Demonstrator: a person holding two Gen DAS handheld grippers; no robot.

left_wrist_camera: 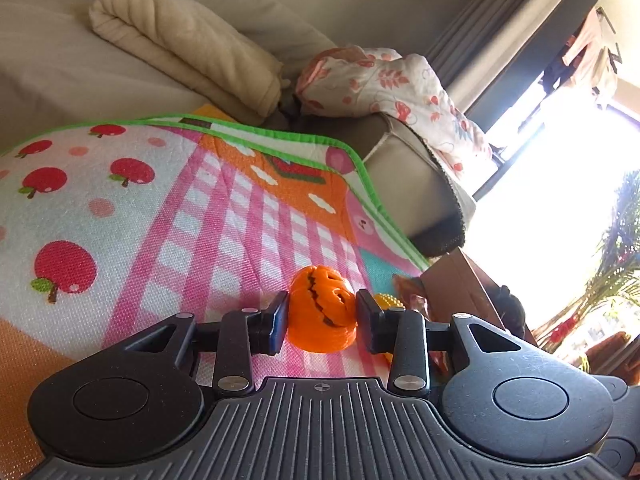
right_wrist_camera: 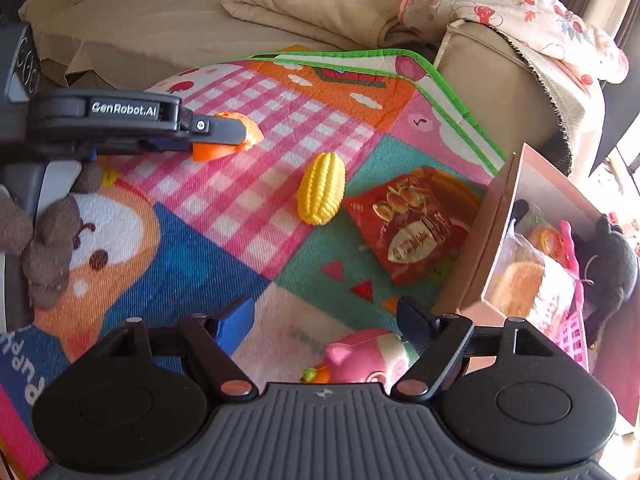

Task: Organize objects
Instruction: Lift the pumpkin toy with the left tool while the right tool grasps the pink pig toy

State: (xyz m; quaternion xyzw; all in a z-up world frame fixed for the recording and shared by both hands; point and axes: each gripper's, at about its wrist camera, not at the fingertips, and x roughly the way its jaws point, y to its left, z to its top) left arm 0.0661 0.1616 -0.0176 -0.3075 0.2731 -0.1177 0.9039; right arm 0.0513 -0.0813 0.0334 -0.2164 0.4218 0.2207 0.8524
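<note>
My left gripper [left_wrist_camera: 323, 320] is shut on an orange pumpkin toy [left_wrist_camera: 320, 308] with a carved face, held just over the colourful play mat [left_wrist_camera: 200, 220]. The right wrist view shows that gripper [right_wrist_camera: 224, 133] from the side at the upper left, with the pumpkin [right_wrist_camera: 250, 132] in its fingers. My right gripper [right_wrist_camera: 326, 316] stands open above the mat, pointing steeply down. A pink pig toy [right_wrist_camera: 364, 356] lies low between its fingers, close to the right one, and neither pad presses on it. A yellow corn toy [right_wrist_camera: 322, 188] and a red snack bag [right_wrist_camera: 416, 228] lie farther out on the mat.
An open cardboard box [right_wrist_camera: 496, 232] on the right holds packaged items, with a black plush [right_wrist_camera: 612, 256] on its far side. A brown plush [right_wrist_camera: 48, 240] sits at the left. Behind the mat is a beige sofa [right_wrist_camera: 492, 80] with folded blankets [right_wrist_camera: 312, 4]. A small orange piece [right_wrist_camera: 318, 374] lies beside the pig.
</note>
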